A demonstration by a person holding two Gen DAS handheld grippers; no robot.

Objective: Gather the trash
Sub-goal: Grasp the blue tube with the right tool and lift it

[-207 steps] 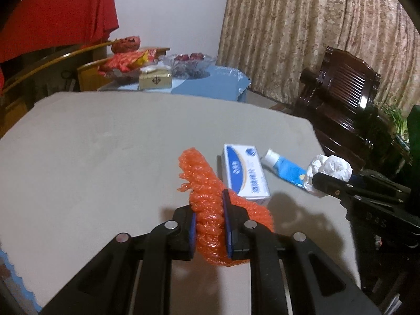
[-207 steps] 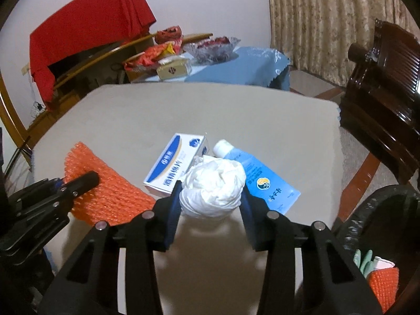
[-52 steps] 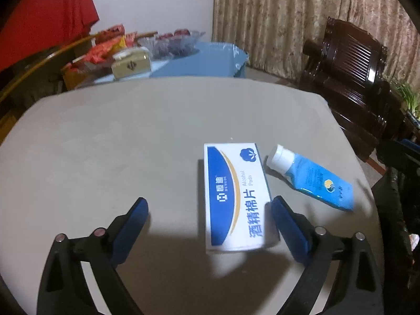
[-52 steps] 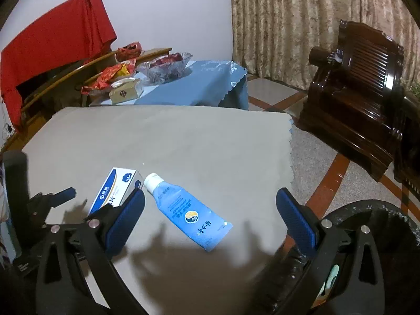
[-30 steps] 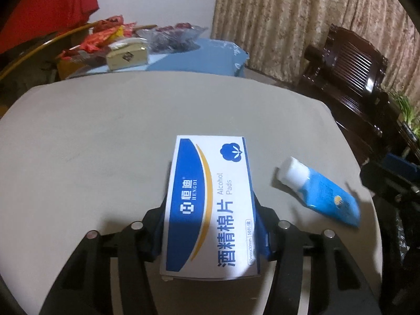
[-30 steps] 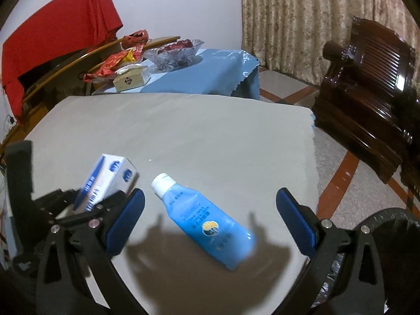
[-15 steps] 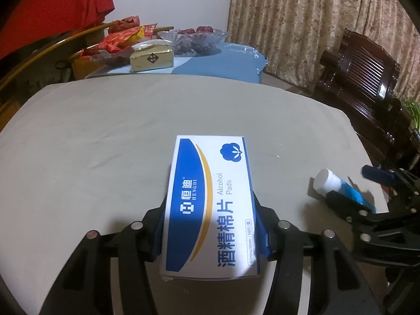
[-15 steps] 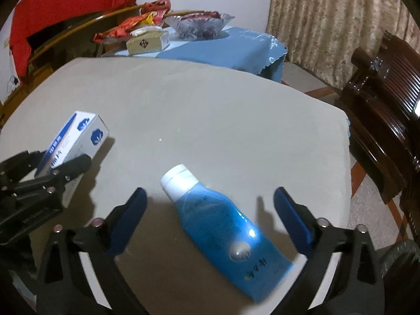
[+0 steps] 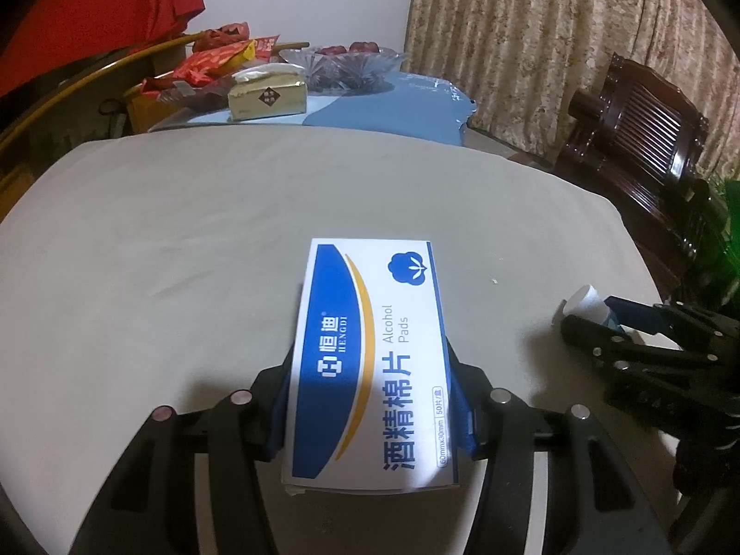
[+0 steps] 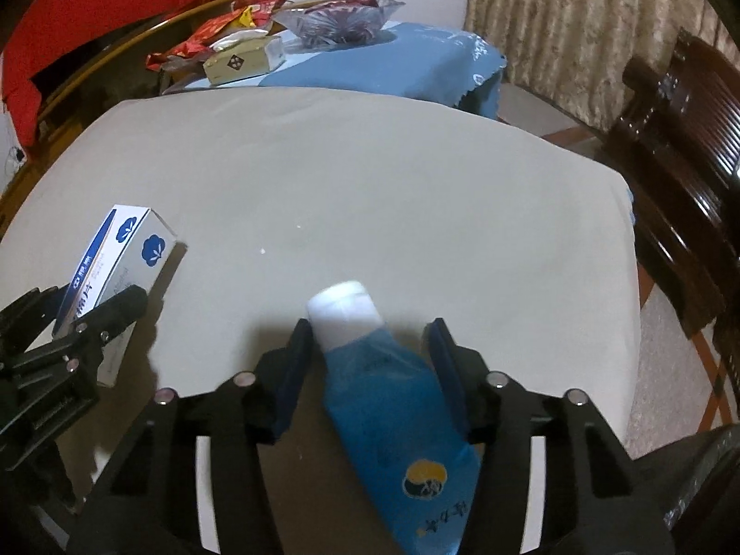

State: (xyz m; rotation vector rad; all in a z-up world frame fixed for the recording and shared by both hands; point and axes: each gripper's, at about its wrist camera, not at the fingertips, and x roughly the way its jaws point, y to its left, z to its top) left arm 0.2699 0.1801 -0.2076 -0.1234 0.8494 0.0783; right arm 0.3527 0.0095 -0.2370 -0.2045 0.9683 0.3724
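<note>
Grey bench (image 9: 185,240) | left gripper (image 9: 370,397) fingers now clamp box (image 9: 370,360), lifted | right gripper (image 10: 367,370) has dropped astride tube (image 10: 393,411) right of box, fingers closing, not yet pinching | both pieces nearly bin-ready

Left gripper (image 9: 370,397) pointed steeply downward, both pads clamped against long sides of alcohol pads box (image 9: 370,360), box held clear of table. Right gripper (image 10: 370,370) angled downward, jaws closing around blue tube (image 10: 393,411); left pad nearly touching tube near cap, right pad slightly apart. Right gripper seen low at right in left wrist view.
</note>
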